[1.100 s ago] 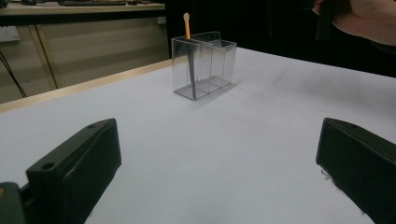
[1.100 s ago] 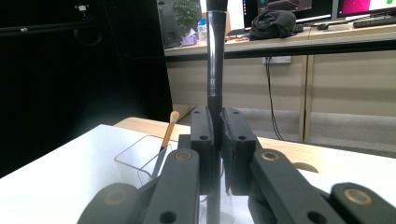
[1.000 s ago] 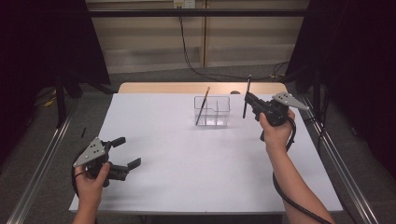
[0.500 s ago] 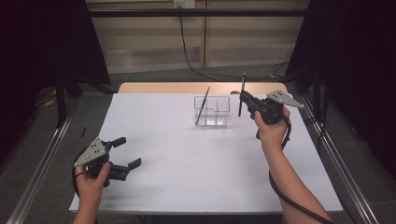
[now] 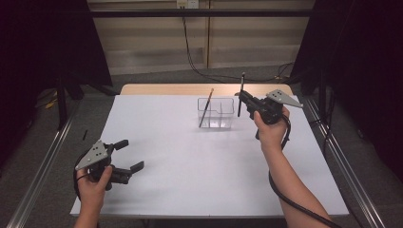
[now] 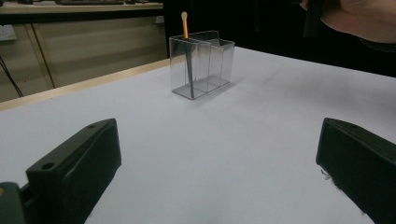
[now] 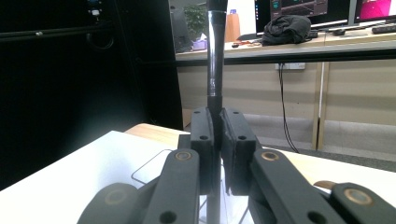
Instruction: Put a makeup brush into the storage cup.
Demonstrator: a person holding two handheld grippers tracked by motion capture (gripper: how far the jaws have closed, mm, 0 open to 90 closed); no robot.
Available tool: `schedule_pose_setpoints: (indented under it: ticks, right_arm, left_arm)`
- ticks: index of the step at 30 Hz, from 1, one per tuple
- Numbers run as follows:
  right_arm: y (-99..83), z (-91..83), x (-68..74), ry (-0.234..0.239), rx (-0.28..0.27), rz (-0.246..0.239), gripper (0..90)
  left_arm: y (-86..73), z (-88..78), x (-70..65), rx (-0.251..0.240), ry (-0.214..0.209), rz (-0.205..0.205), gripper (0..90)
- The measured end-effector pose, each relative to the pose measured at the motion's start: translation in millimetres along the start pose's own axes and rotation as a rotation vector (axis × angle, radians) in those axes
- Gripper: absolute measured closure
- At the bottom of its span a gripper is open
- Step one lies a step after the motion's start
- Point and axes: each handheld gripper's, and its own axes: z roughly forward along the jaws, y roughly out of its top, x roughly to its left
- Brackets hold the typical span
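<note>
Black pen (image 5: 242, 94) clamped upright in right gripper (image 5: 243, 100) jaws beside clear organizer (image 5: 216, 114) holding one brush (image 5: 206, 108); left gripper (image 5: 128, 156) jaws apart.

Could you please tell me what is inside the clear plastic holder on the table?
The clear holder contains one orange-tipped brush, leaning in its left compartment. The other compartments look empty, though the right tongs, shut on a black pen, hover beside it.

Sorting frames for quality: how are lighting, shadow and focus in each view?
High view: table evenly lit, surroundings dark, sharp. Left gripper view: clear holder crisp with a soft shadow, near fingers soft. Right gripper view: dark pen and fingers slightly soft, background monitors bright.
</note>
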Motion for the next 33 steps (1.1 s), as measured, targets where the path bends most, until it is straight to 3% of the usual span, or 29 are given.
schedule_pose_setpoints:
  ticks: [15,33]
  right_arm:
    - [3.1,13.8,12.9,0.023,-0.002,-0.002,84.7]
    - [3.0,30.4,18.5,0.036,-0.011,-0.019,84.7]
  left_arm:
    - [-0.5,-0.2,-0.5,-0.002,-0.004,-0.001,0.0]
    - [-0.6,0.1,-1.3,-0.001,-0.01,0.002,0.0]
